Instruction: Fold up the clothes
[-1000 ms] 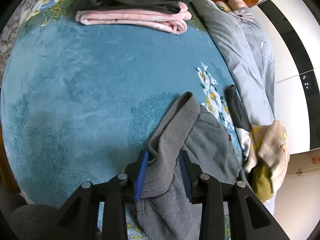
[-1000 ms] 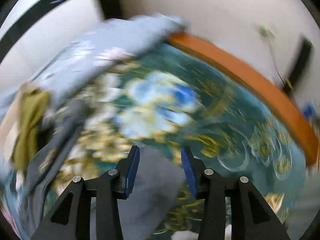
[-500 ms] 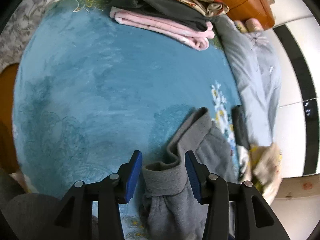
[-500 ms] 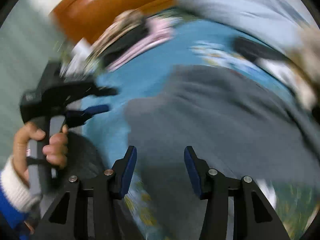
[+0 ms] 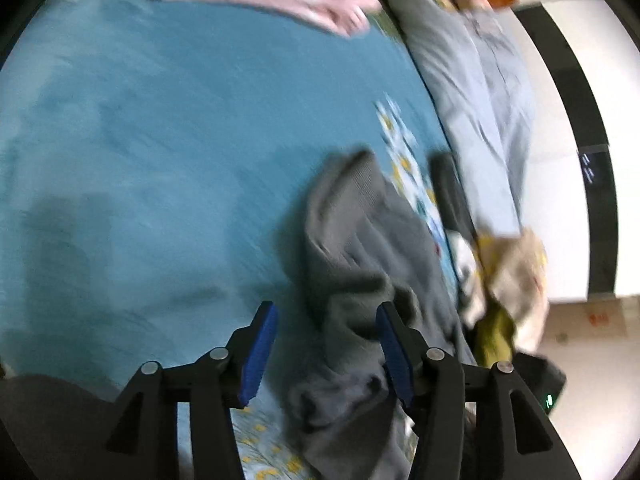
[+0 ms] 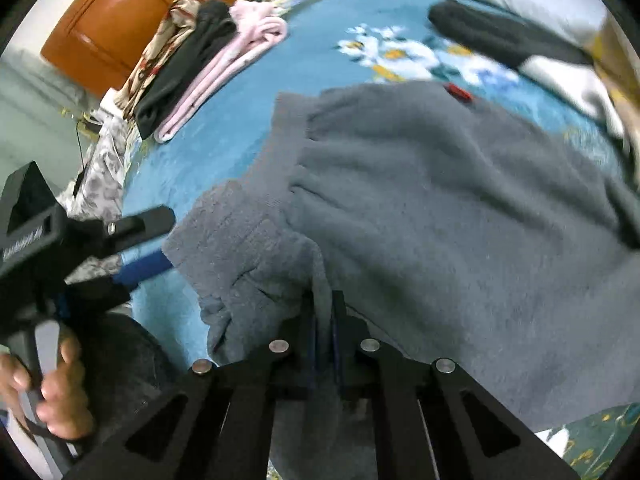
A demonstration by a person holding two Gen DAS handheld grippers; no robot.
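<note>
Released by left gripper [image 5: 326,344], grey garment [image 6: 440,200] (right gripper [image 6: 324,336] pinching) nears folded stack [image 6: 208,60].

A bed [image 6: 248,120] covered in a teal plush blanket with a white-and-yellow flower print carries everything. A grey sweater [image 6: 440,208] lies spread across its near part — one ribbed edge bunched up. Toward the wooden headboard [image 6: 132,12] sits a folded stack [image 6: 200,56] — pink, dark and patterned pieces. Along the far edge lies a pale grey-blue quilt [image 5: 480,92], with a dark garment [image 6: 492,36] and a heap of yellowish clothes [image 5: 508,272] beside it.
</note>
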